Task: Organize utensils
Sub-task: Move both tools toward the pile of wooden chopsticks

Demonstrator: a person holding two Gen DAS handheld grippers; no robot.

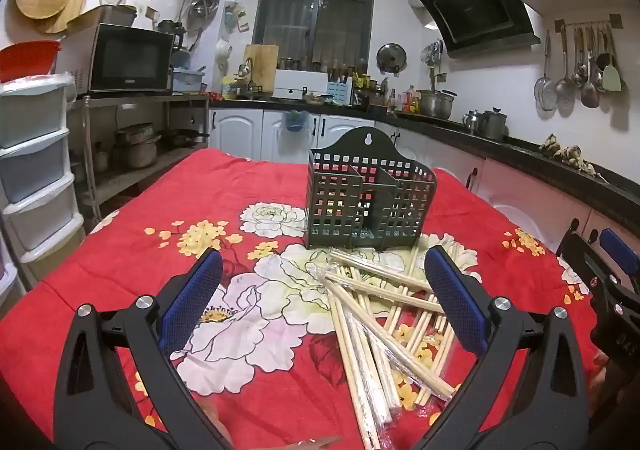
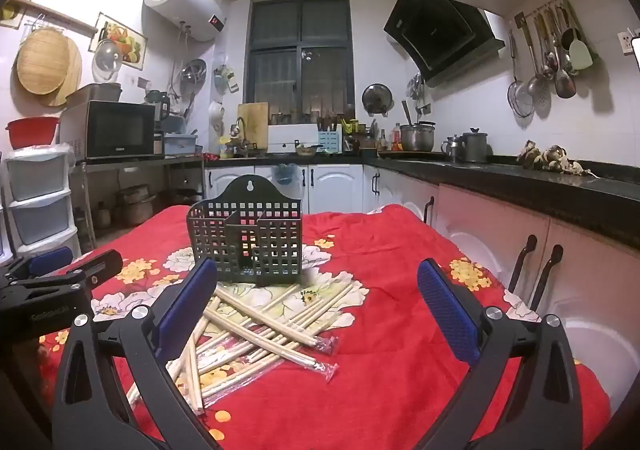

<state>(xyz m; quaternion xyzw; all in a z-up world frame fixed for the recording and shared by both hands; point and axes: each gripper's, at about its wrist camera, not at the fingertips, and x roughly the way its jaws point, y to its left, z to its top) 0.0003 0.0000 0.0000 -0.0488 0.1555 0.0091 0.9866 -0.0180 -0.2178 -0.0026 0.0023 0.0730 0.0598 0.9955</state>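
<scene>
Both tools released, jaws wide: left tool (image 1: pixel 323 304), right tool (image 2: pixel 318 308) hover tilted slightly down over chopsticks (image 2: pixel 260 330).

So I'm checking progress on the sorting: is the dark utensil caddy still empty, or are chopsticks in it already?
Empty, as far as its grid walls show. The caddy stands upright with bare compartments; the chopsticks all lie piled on the cloth before it.
</scene>
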